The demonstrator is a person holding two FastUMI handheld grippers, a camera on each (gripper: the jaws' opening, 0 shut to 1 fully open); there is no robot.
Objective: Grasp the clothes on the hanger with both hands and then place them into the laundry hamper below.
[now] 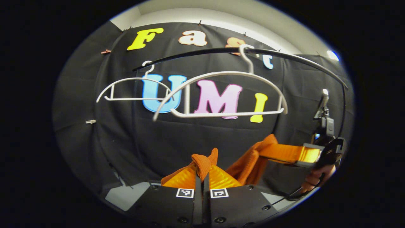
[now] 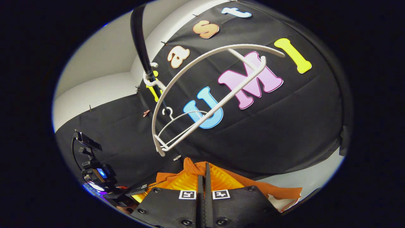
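Observation:
An orange knitted garment (image 1: 250,161) hangs stretched between my two grippers, below the empty white hanger (image 1: 221,95). My left gripper (image 1: 202,172) is shut on a bunched fold of it at the bottom of the left gripper view. Off to the right, the right gripper (image 1: 272,152) is held by a hand and pinches the other end. In the right gripper view my right gripper (image 2: 204,172) is shut on the orange garment (image 2: 278,191). The left gripper (image 2: 148,186) sits at lower left, its fingers mostly hidden.
A black rail (image 1: 284,55) runs across the top and carries a second bare white hanger (image 1: 133,91) farther left. Both hangers (image 2: 205,107) dangle from the rail (image 2: 139,41) just above the grippers. The black cloth wall lies close behind, with pale floor (image 2: 316,177) below.

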